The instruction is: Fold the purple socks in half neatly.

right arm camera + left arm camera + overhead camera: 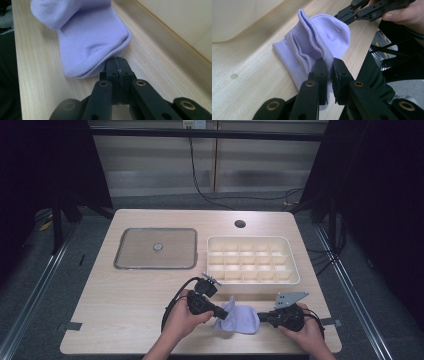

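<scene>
A lilac sock (236, 319) lies on the pale wooden table (125, 305) near its front edge, between the two hands and just in front of the white divided tray (253, 260); the tray's compartments are bare, and the sock sits apart from its near wall. The left gripper (218, 312) comes in from the sock's left; in the left gripper view its jaws are nearly closed and pinch the ribbed cuff edge of the sock (317, 42) between the pads, so that the cuff stands up as a raised fold while the rest of the fabric lies crumpled on the wood. The right gripper (261, 318) comes in from the sock's right side; in the right gripper view (117, 65) its jaws are pressed fully together right at the hem of the sock (92, 42), and whether a sliver of fabric is caught between the tips I cannot tell, since the tips meet just where the lilac edge ends. In the left gripper view the right gripper's tips (342, 17) rest against the far rounded end of the sock. Farther back on the table, to the left of the tray, lies a flat square lid with a metal rim (156, 248) and a small knob at its centre.
</scene>
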Motion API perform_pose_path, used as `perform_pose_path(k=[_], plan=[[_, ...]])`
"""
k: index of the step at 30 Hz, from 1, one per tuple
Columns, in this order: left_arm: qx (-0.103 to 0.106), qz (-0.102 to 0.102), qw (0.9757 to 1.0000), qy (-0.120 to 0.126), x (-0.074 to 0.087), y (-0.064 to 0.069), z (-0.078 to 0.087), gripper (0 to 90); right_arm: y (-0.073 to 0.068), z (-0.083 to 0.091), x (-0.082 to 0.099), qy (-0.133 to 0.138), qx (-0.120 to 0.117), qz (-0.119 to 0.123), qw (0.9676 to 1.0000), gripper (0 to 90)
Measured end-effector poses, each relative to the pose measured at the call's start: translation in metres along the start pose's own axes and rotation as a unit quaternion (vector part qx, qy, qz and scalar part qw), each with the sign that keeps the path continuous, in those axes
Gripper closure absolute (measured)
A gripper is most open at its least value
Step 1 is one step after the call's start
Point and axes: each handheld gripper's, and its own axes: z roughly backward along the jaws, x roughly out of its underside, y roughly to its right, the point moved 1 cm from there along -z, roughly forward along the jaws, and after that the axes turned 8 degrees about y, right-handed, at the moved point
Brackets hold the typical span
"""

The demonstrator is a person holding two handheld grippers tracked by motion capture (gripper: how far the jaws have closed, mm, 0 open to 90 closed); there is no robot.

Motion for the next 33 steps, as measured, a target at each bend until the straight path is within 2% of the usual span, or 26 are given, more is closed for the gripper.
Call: perform_pose_path(k=[15,33], plan=[[-0.004,-0.008,0.9999,-0.005,-0.003,0.003,-0.006,83.3,-0.002,-0.003,-0.001,-0.001,-0.004,-0.003,1.0000,89.8],[0.002,-0.015,0.9998,-0.009,-0.006,0.008,-0.014,83.3,-0.004,-0.005,-0.003,-0.001,-0.005,-0.002,1.0000,90.0]])
